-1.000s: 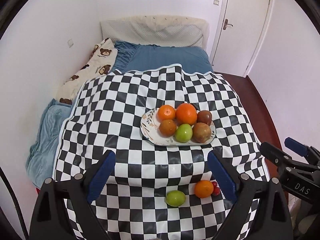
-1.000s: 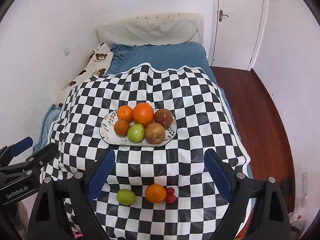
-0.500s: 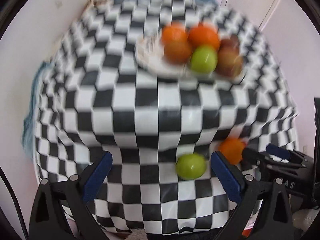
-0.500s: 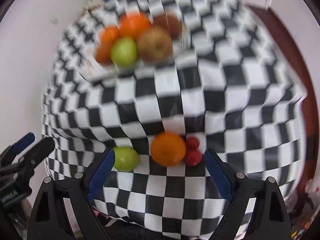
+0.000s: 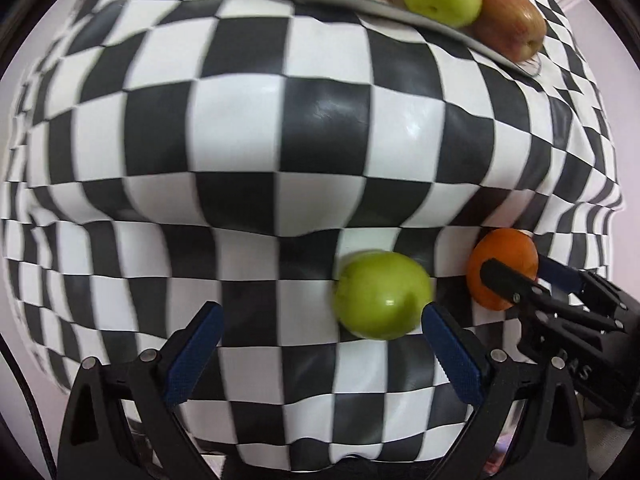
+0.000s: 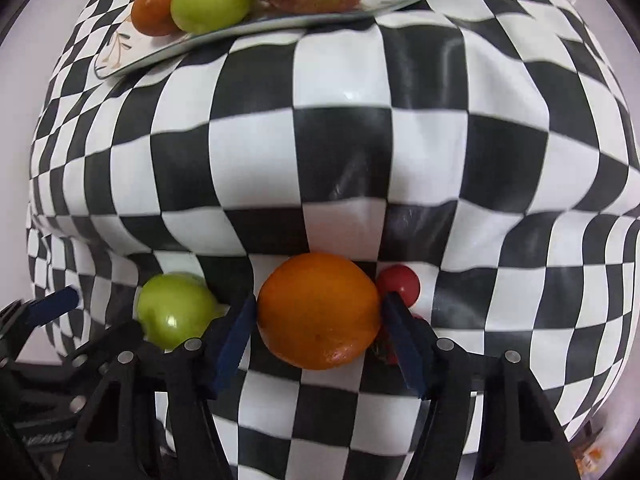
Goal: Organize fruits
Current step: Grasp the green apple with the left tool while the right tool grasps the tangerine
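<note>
A loose orange (image 6: pixel 319 311) lies on the checkered cloth (image 6: pixel 340 152) between the blue pads of my right gripper (image 6: pixel 320 320), which is shut on it; both pads touch its sides. It also shows in the left wrist view (image 5: pixel 502 266). A loose green apple (image 5: pixel 383 294) lies just ahead of my open left gripper (image 5: pixel 320 344), near its right pad, and shows in the right wrist view (image 6: pixel 177 310). Small red fruits (image 6: pixel 399 283) sit right of the orange. A patterned plate (image 6: pixel 132 48) with several fruits stands farther back.
The cloth drapes over the near edge of the bed and is wrinkled in front of the loose fruit. The plate's rim (image 5: pixel 440 24) shows at the top of the left wrist view. White wall lies to the left.
Both grippers have moved down and forward to the loose fruit. The right gripper has closed around the orange. The left gripper stays open, now close to the green apple.
</note>
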The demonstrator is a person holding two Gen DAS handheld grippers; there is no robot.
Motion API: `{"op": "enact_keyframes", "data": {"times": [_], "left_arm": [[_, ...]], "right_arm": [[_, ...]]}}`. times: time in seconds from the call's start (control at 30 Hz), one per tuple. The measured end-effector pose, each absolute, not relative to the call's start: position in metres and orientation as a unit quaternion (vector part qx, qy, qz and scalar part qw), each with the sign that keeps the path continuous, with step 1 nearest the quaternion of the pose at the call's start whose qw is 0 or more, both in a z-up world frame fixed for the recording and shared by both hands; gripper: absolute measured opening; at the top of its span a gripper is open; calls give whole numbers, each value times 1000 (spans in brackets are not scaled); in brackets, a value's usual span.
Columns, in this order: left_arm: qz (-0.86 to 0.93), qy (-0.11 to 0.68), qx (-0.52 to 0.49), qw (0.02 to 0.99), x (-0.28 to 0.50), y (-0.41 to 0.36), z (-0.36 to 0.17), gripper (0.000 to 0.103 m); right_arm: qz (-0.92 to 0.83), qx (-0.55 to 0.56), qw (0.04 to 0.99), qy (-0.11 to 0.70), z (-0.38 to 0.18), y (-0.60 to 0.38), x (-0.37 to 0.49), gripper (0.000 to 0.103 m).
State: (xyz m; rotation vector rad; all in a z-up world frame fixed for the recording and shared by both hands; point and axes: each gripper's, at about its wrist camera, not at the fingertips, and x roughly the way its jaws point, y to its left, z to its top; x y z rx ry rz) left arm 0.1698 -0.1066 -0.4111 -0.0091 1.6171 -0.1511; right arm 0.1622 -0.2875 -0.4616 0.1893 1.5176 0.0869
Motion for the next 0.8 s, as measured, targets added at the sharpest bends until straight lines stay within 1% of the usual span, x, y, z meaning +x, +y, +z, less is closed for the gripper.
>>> {"op": "enact_keyframes", "data": {"times": [0.07,0.13,0.17,0.27,0.3,0.37,0.5,0.6,0.63,0.8], "left_arm": [[-82,725,-5,683,170,-112,-415,101],[-94,725,-7,682,171,-117,-420,99],[-97,727,-9,680,172,-118,-424,96],[-111,741,-33,661,173,-116,-438,81],[-117,742,-42,659,174,-117,-440,78],[-133,739,-49,658,170,-119,-437,58],[-125,724,10,679,159,-120,-422,58],[-131,733,-9,668,157,-109,-429,59],[-133,732,-18,668,158,-105,-432,61],[-143,753,-65,639,167,-99,-454,61]], "right_arm": [[41,93,719,688,-459,-295,154,67],[40,100,715,690,-456,-300,151,67],[38,101,715,691,-457,-303,149,67],[40,114,712,692,-458,-308,147,67],[41,110,712,692,-458,-306,146,67],[43,103,713,693,-457,-305,145,67],[50,104,708,696,-454,-298,143,67],[68,108,704,699,-454,-291,147,67],[71,95,704,700,-456,-286,148,67],[68,85,706,700,-460,-277,150,68]]}}
